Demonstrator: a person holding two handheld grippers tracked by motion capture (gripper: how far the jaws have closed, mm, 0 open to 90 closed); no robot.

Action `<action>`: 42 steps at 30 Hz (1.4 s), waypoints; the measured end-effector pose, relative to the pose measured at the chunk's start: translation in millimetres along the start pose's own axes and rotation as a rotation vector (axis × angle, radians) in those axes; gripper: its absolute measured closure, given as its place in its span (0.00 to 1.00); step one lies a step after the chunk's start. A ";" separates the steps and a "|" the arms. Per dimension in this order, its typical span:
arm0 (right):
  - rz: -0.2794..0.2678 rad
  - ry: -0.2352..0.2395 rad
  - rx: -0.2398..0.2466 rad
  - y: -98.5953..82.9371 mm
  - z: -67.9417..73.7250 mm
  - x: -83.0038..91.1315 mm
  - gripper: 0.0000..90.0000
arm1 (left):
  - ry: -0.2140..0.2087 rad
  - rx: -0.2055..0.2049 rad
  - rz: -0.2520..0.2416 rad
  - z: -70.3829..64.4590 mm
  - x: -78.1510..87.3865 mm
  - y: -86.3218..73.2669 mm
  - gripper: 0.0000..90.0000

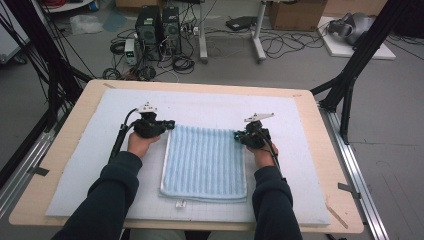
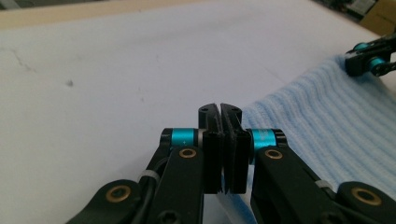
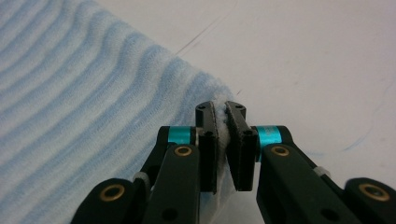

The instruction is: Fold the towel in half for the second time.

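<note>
A light blue ribbed towel point(image 1: 205, 160) lies folded flat in the middle of the white mat point(image 1: 90, 170). My left gripper point(image 1: 171, 124) rests at the towel's far left corner. In the left gripper view its jaws point(image 2: 220, 112) are pressed together with no cloth showing between the pads, and the towel point(image 2: 327, 126) starts just to their right. My right gripper point(image 1: 236, 135) sits at the far right corner. In the right gripper view it point(image 3: 220, 109) is shut on the pale edge of the towel point(image 3: 70, 93), which bulges between the pads. That same gripper point(image 2: 369, 60) shows far off in the left gripper view.
The mat covers a wooden table point(image 1: 60, 165) with bare rims on all sides. A small white tag point(image 1: 180, 204) lies just in front of the towel's near edge. Computers point(image 1: 157, 25), cables and boxes stand on the floor beyond the table.
</note>
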State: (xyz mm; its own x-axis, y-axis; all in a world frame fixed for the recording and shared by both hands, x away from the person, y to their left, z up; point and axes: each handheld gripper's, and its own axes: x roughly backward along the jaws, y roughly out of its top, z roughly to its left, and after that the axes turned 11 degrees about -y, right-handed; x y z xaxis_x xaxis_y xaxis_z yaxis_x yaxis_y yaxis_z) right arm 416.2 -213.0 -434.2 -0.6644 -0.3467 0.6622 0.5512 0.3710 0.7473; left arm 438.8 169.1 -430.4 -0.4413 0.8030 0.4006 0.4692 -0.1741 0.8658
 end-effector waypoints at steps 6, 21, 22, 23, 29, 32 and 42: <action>-0.078 -0.075 -0.042 21.1 -7.1 3.8 0.93 | 0.016 -0.020 -0.083 1.1 -0.2 21.1 0.97; -0.162 -0.031 -0.045 12.0 -1.3 33.7 0.93 | -0.069 -0.071 -0.122 -26.7 24.0 12.9 0.96; -0.173 -0.027 -0.042 9.4 0.4 37.9 0.93 | -0.074 -0.075 -0.122 -28.8 26.2 11.8 0.96; -0.179 -0.024 -0.039 7.9 1.2 40.2 0.93 | -0.081 -0.081 -0.127 -31.5 29.2 9.9 0.96; -0.190 -0.006 -0.022 -4.3 12.4 57.3 0.93 | -0.103 -0.098 -0.140 -50.1 44.2 -7.4 0.96; -0.212 -0.008 -0.003 -12.0 22.6 68.4 0.93 | -0.115 -0.087 -0.150 -57.9 52.6 -18.1 0.96; -0.206 -0.009 -0.007 -49.5 50.7 93.6 0.93 | -0.135 -0.096 -0.110 -89.9 69.2 -57.0 0.96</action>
State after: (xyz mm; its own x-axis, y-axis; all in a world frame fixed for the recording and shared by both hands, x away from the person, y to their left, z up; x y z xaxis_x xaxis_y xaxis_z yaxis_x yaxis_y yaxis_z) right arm 301.1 -220.2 -412.0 -0.7679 -0.4072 0.4945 0.4065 0.2869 0.8674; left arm 312.7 183.3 -425.0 -0.3761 0.8881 0.2642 0.3463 -0.1297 0.9291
